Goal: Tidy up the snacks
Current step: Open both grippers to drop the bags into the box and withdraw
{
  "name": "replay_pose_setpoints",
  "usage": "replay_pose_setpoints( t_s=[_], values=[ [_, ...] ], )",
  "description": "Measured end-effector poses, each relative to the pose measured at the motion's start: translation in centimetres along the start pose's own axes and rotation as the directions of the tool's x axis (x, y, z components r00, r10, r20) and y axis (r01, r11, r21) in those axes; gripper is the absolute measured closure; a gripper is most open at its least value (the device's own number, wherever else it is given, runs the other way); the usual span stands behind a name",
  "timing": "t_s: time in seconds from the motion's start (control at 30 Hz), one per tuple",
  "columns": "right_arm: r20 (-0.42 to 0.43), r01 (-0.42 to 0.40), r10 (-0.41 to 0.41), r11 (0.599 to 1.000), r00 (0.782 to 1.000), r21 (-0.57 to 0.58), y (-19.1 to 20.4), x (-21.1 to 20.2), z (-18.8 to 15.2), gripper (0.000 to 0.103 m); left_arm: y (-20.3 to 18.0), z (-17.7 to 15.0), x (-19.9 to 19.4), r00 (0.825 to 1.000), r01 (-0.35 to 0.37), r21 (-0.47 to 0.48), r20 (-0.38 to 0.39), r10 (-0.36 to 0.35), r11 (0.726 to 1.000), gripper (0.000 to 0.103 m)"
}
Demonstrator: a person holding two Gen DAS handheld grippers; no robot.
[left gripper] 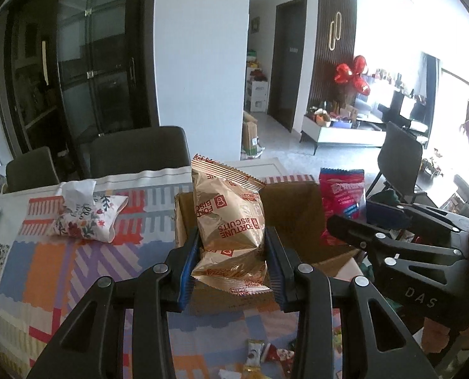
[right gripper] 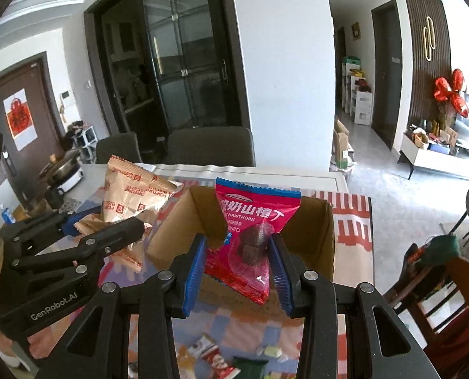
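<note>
Both tongs are loaded: the left gripper [left gripper: 231,249] pinches a gold biscuit packet [left gripper: 229,218] at its lower half, and the right gripper [right gripper: 238,254] clamps a red hawthorn packet [right gripper: 252,230] the same way. Each packet hangs above the near edge of the open cardboard box [right gripper: 319,237] on the patterned tablecloth [left gripper: 86,268]. Recommended: carry each packet fully over the box opening, clear of the upright flaps, lower before releasing, and keep the two grippers apart. Loose small snacks [right gripper: 215,358] remain on the cloth below, judged next for collection.
</note>
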State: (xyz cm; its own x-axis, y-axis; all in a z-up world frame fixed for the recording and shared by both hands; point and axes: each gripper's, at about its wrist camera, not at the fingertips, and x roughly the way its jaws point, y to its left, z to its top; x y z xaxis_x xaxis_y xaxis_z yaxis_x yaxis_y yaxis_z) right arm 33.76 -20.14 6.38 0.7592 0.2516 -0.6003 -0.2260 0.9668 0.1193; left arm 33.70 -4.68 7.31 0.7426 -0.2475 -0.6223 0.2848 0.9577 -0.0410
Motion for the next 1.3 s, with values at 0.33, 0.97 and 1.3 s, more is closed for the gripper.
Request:
replay_pose_setpoints(
  t_s=[0.33,0.97,1.3],
  values=[
    [-0.066,0.012,-0.007,0.998,0.998,0.067,-2.5,4.5,0.8,0.061,0.4,1.8,4.7,0.995,-0.006,-0.03,-0.096,0.003,1.0,0.059],
    [-0.007,0.054,-0.053,0.997,0.999,0.047,0.0,-1.1,-2.8,0.035,-0.4,-2.4,-3.0,0.995,-0.097,0.046,-0.028,0.099,0.994,0.034],
    [0.025,0.018,-0.018,1.0,1.0,0.004,3.5,-4.4,-5.8,0.035,0.2,-6.4,-7.8,0.994,-0.105,0.041,0.011,0.105,0.994,0.034]
  ],
)
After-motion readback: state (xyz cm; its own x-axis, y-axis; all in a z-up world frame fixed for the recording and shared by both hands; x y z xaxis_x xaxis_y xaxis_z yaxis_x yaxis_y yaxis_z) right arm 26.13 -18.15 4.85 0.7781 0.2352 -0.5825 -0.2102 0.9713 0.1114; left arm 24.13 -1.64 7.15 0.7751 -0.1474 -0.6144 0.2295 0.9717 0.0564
